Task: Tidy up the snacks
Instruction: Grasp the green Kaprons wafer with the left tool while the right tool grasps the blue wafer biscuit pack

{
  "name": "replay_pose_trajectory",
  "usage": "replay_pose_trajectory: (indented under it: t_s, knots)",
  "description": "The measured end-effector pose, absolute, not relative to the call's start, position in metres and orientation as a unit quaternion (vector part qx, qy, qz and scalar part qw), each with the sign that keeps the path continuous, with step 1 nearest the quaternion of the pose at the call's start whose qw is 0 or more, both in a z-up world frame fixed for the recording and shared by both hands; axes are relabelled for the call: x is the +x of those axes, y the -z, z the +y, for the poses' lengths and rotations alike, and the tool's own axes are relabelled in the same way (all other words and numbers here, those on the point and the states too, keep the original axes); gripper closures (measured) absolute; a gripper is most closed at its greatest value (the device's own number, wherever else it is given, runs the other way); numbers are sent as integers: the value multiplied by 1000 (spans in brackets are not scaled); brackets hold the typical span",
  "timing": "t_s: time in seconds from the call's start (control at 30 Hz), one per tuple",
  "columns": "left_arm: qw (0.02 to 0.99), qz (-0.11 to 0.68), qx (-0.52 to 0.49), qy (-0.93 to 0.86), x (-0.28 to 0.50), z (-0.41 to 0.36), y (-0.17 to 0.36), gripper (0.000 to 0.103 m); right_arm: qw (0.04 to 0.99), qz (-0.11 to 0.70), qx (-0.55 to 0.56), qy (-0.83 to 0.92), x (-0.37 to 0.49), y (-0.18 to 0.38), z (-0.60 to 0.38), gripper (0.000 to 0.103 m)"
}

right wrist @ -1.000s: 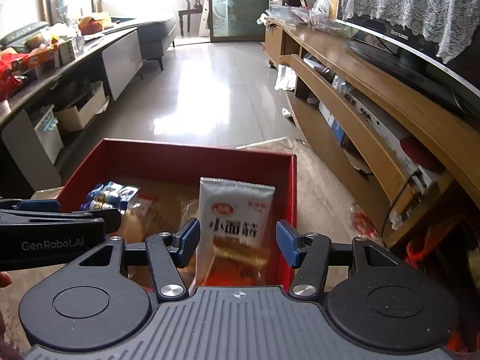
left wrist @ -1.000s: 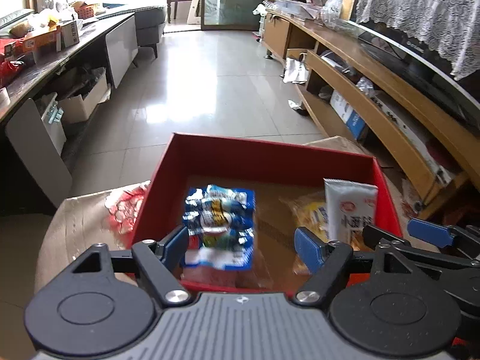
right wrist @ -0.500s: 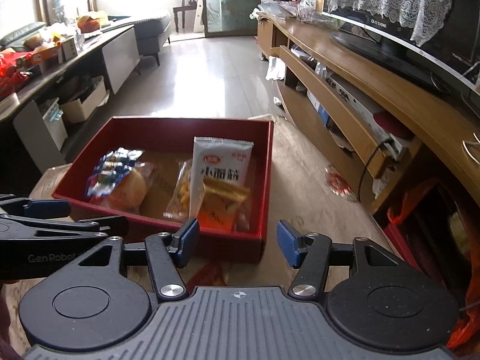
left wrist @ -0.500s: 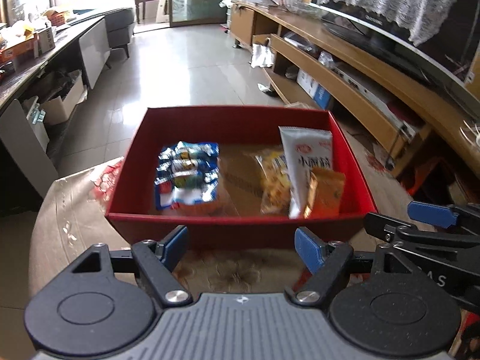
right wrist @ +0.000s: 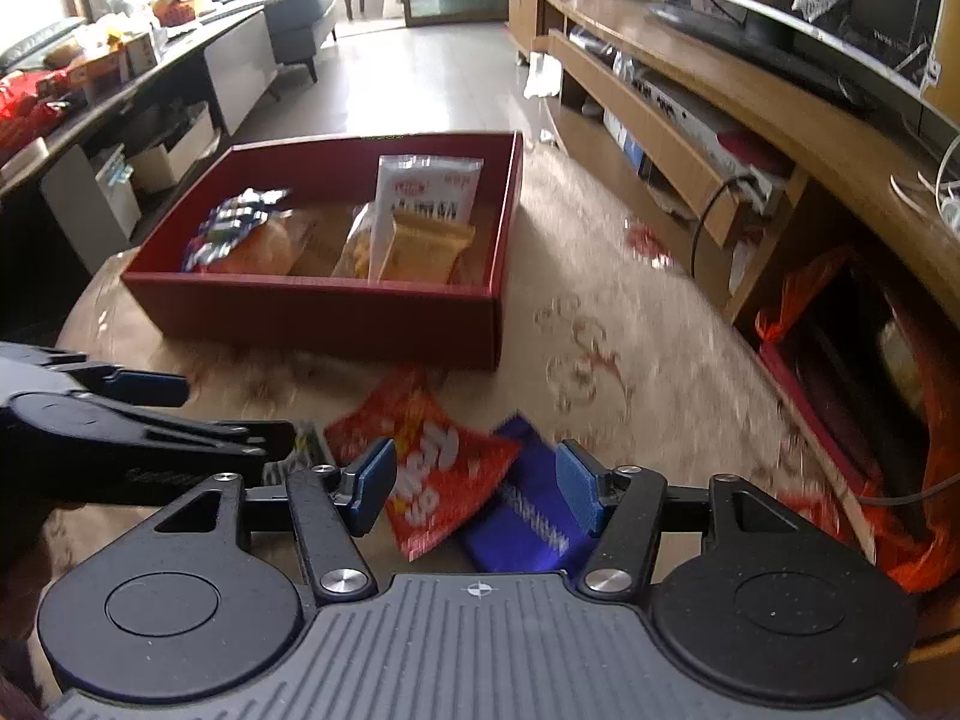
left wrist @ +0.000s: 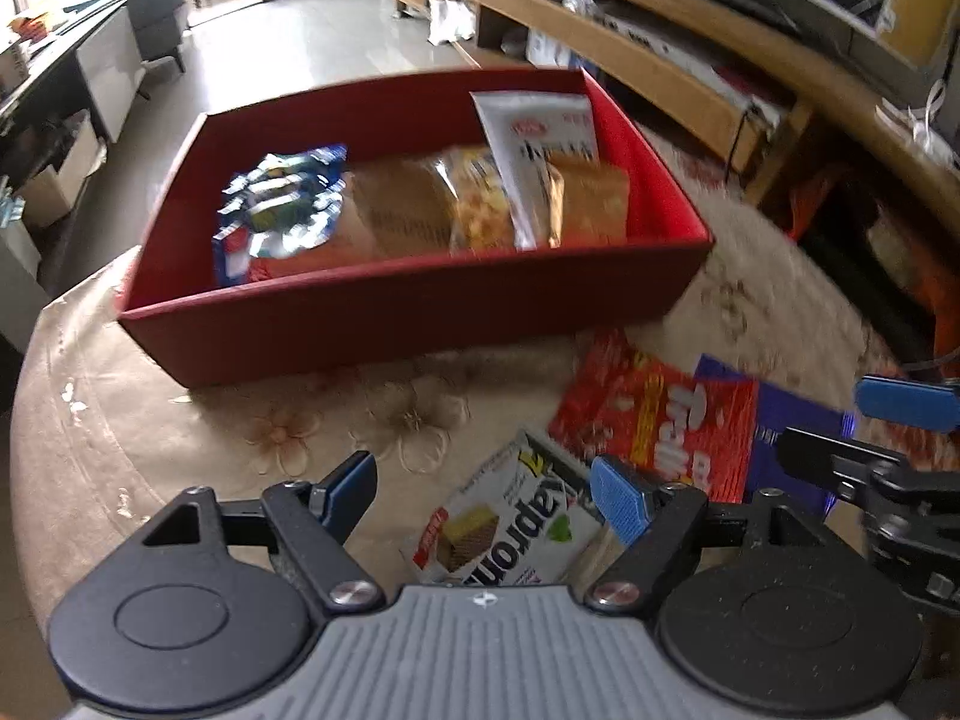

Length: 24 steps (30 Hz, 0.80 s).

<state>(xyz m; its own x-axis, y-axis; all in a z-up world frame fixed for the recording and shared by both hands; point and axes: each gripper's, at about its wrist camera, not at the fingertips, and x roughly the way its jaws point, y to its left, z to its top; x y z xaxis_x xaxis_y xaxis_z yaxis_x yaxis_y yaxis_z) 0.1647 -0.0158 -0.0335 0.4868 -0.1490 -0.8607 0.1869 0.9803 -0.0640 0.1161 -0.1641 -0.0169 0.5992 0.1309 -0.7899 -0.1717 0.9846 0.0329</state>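
A red box [left wrist: 384, 312] [right wrist: 336, 315] stands on the table and holds a blue packet [left wrist: 279, 204], a white packet [left wrist: 540, 138] [right wrist: 429, 192] and orange-yellow packets [right wrist: 426, 249]. My left gripper [left wrist: 483, 495] is open and empty above a white wafer packet [left wrist: 510, 525] lying on the table. My right gripper [right wrist: 477, 492] is open and empty above a red snack bag [right wrist: 432, 471] [left wrist: 660, 414] and a blue packet [right wrist: 528, 516]. The right gripper shows at the right edge of the left wrist view [left wrist: 900, 420].
The round table has a beige floral cloth [left wrist: 180, 432] [right wrist: 600, 330]. A long wooden TV cabinet [right wrist: 690, 96] runs along the right. An orange bag [right wrist: 804, 300] sits on the floor to the right. A dark counter with clutter [right wrist: 90, 78] is at the left.
Both grippers have pulled back from over the box toward the near side of the table. Loose packets on the cloth have come into view beneath them. Both stay open.
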Motion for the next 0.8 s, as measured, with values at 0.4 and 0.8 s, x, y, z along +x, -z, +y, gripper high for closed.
replay_pose_trajectory:
  t_s: [0.4, 0.8]
  knots:
    - [830, 524, 101, 162, 174, -46, 65, 24, 881, 465, -8, -92, 102, 25, -176, 35]
    - [828, 533, 77, 155, 137, -28, 57, 44, 871, 485, 9, -84, 91, 34, -186, 35]
